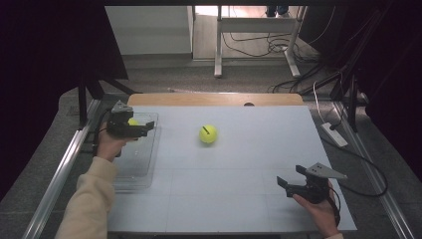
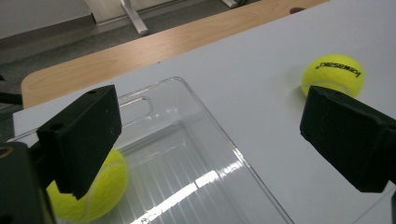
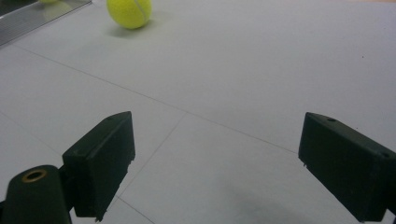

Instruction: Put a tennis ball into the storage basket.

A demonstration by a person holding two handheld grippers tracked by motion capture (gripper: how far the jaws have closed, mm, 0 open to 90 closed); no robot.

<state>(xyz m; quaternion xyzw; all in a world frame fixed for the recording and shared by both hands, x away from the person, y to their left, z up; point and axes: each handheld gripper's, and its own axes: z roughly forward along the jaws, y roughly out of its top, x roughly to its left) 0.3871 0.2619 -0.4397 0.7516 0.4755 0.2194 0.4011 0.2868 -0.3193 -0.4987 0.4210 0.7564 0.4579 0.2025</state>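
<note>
A yellow tennis ball (image 1: 208,134) lies on the white table near its middle. A second tennis ball (image 1: 133,121) rests in the far end of a clear plastic tray (image 1: 133,169) at the table's left. My left gripper (image 1: 147,128) hovers over that tray, open and holding nothing. In the left gripper view the tray ball (image 2: 95,189) sits low beside the left jaw, and the table ball (image 2: 332,74) lies beyond the right jaw. My right gripper (image 1: 291,176) stands open over the table's near right, holding nothing. The right gripper view has the table ball (image 3: 129,12) far ahead.
The tray (image 2: 196,154) holds nothing apart from the one ball. A wooden strip (image 1: 214,99) runs along the table's far edge. Metal rails (image 1: 59,169) flank the table, and cables and a power strip (image 1: 334,134) lie on the floor at the right.
</note>
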